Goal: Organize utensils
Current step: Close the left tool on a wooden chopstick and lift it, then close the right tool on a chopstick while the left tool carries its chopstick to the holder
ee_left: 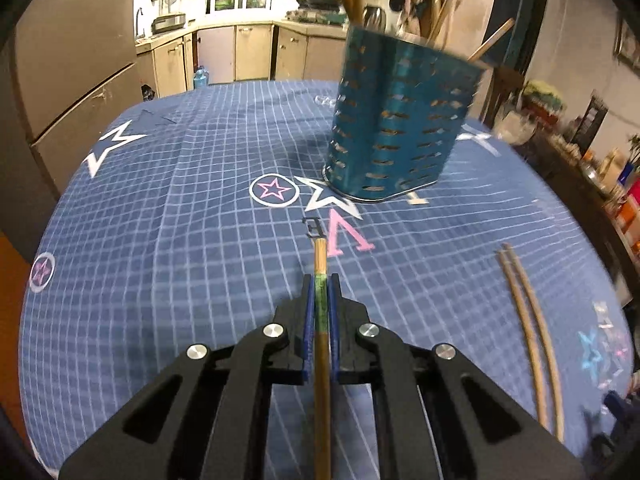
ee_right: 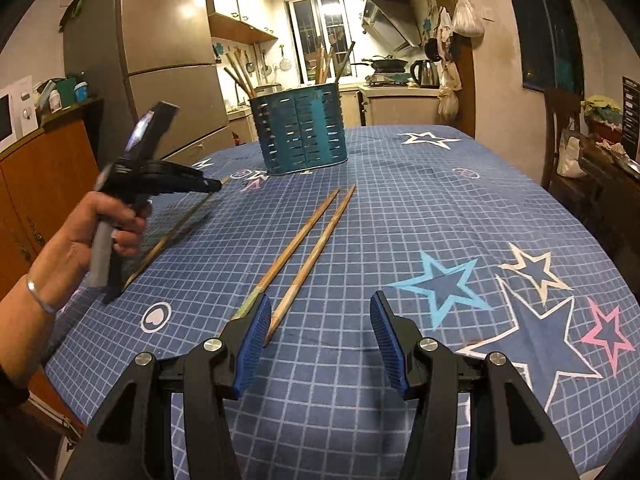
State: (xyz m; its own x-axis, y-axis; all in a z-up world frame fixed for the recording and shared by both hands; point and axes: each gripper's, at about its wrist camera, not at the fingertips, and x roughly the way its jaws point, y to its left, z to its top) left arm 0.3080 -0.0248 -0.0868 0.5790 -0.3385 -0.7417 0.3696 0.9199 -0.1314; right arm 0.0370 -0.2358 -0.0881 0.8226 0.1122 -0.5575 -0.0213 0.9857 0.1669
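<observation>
- L gripper (ee_left: 321, 292): fingers (ee_left: 308, 320) closed tight on one chopstick (ee_left: 321, 360), which runs straight along the gap between the pads; tip pokes out just past the fingertips, rest trails back under the gripper body.
- From the R cam, L gripper (ee_right: 216, 186) is held off the cloth by a hand (ee_right: 80, 240), chopstick (ee_right: 172, 232) slanting back and down from its fingers.
- Holder (ee_left: 396, 120): teal, slotted, upright on the counter (ee_left: 160, 240), ahead of L fingers and a bit to the right; several sticks already stand in it. Looks blurred in L cam.
- Pair (ee_left: 532, 340) of loose chopsticks lies on the cloth, right of L fingers, side by side, near each other.
- R gripper (ee_right: 318, 336): fingers (ee_right: 256, 332) wide open, nothing held, low over the counter (ee_right: 400, 208).
- Same pair (ee_right: 308, 248) starts by R gripper's left finger and runs fwd toward the holder (ee_right: 300, 132); the left one's near end is hidden behind that finger, the other's end sits just inside it. Touching or not: can't tell.
</observation>
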